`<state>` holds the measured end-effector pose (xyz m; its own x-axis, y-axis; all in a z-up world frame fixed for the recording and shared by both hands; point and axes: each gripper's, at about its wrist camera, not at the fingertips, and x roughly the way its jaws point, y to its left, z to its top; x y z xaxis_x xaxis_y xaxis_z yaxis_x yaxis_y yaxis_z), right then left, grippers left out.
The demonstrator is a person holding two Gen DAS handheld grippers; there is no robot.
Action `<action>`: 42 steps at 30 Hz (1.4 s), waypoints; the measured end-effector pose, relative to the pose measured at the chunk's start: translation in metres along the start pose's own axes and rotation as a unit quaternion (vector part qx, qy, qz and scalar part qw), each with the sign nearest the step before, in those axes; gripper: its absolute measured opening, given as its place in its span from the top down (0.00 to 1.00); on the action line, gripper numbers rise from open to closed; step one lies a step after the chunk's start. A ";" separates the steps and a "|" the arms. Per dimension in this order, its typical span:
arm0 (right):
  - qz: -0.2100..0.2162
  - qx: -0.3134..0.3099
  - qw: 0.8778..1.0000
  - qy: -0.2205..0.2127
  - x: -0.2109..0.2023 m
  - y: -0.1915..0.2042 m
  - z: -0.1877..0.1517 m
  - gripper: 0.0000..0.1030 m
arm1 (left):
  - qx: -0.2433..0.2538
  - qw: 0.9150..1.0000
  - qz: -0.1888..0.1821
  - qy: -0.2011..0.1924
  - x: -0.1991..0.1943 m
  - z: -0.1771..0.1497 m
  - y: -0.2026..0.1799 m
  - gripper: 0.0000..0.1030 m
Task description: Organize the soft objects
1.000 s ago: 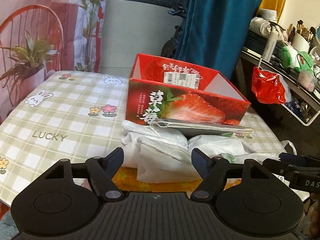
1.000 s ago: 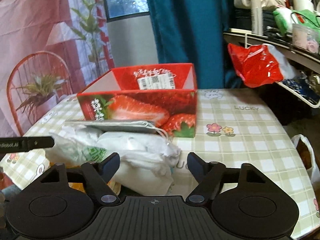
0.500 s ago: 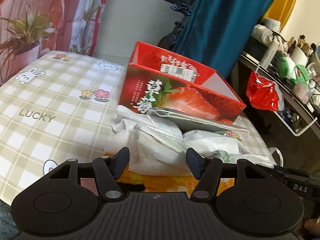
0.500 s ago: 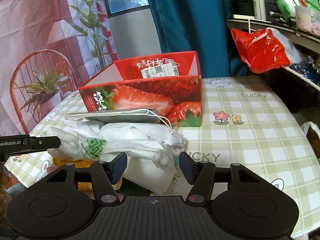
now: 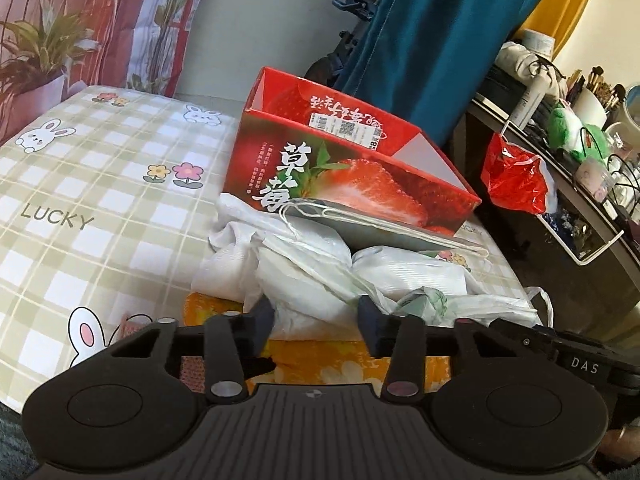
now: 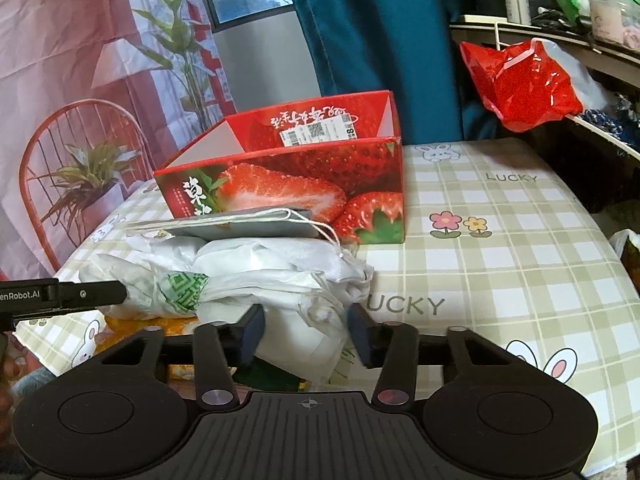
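Note:
A pile of white soft bags (image 5: 320, 276) (image 6: 280, 276) lies on the table in front of an open red strawberry box (image 5: 344, 176) (image 6: 296, 176). A flat grey bag with string handles (image 5: 380, 228) (image 6: 240, 228) rests on top of the pile. An orange cloth (image 5: 320, 356) lies under the pile. My left gripper (image 5: 316, 320) is open, its jaws either side of the pile's near edge. My right gripper (image 6: 306, 332) is open, its jaws around a white bag's near end. Each gripper's body shows in the other's view, the left one (image 6: 60, 294) and the right one (image 5: 560, 352).
The table wears a green checked cloth (image 5: 80, 200) with rabbits and flowers. A red plastic bag (image 6: 516, 84) hangs from a cluttered shelf (image 5: 580, 184) at the right. A teal curtain (image 6: 380, 32) hangs behind the box.
Both grippers have moved forward and down to the pile, and their jaws have narrowed around the white bags. The pile itself has not moved.

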<state>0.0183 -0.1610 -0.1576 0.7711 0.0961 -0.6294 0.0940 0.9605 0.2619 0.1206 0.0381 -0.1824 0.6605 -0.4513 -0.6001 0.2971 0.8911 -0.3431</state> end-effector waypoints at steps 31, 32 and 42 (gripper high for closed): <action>0.037 -0.028 0.997 -0.066 -0.030 0.010 0.009 0.89 | 0.061 0.993 0.034 -0.091 -0.036 0.010 -0.017 0.75; 0.039 -0.029 0.996 -0.071 -0.032 0.010 0.011 0.89 | 0.066 0.992 0.034 -0.097 -0.039 0.013 -0.019 0.75; 0.056 -0.054 0.988 -0.132 -0.055 0.010 0.052 0.89 | 0.083 0.986 0.008 -0.142 -0.054 0.056 -0.037 0.75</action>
<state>0.0098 -0.1698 -0.0824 0.9117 0.1453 -0.3843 -0.0574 0.9712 0.2312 0.1122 0.0327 -0.0970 0.8250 -0.4268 -0.3704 0.3784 0.9040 -0.1989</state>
